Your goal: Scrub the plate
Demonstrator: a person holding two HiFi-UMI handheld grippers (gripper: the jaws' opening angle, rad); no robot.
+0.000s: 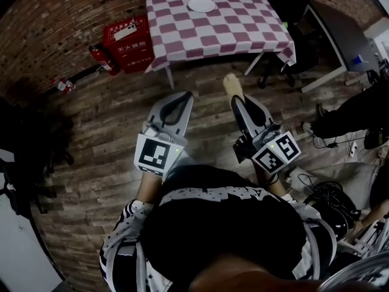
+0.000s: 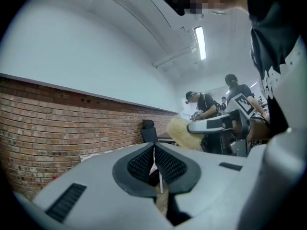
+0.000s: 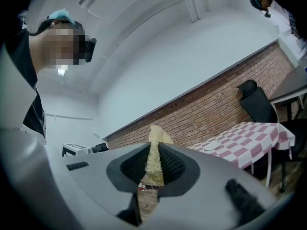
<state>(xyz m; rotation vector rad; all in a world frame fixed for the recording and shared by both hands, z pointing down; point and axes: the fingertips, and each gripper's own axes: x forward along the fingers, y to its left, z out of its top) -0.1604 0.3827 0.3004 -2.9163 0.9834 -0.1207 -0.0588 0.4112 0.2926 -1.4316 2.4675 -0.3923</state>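
Clamping a scrubber (image 1: 231, 84), the right hand-held gripper (image 1: 236, 104) sits far from the plate (image 1: 201, 5).

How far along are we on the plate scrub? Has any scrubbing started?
Done: the tool is picked up. The right gripper is shut on a beige fibrous scrubber.
In hand: the approach. Both grippers hang over the wooden floor, short of the checkered table. The left gripper is shut and empty.
Left: all the scrubbing. The white plate sits untouched on the table.
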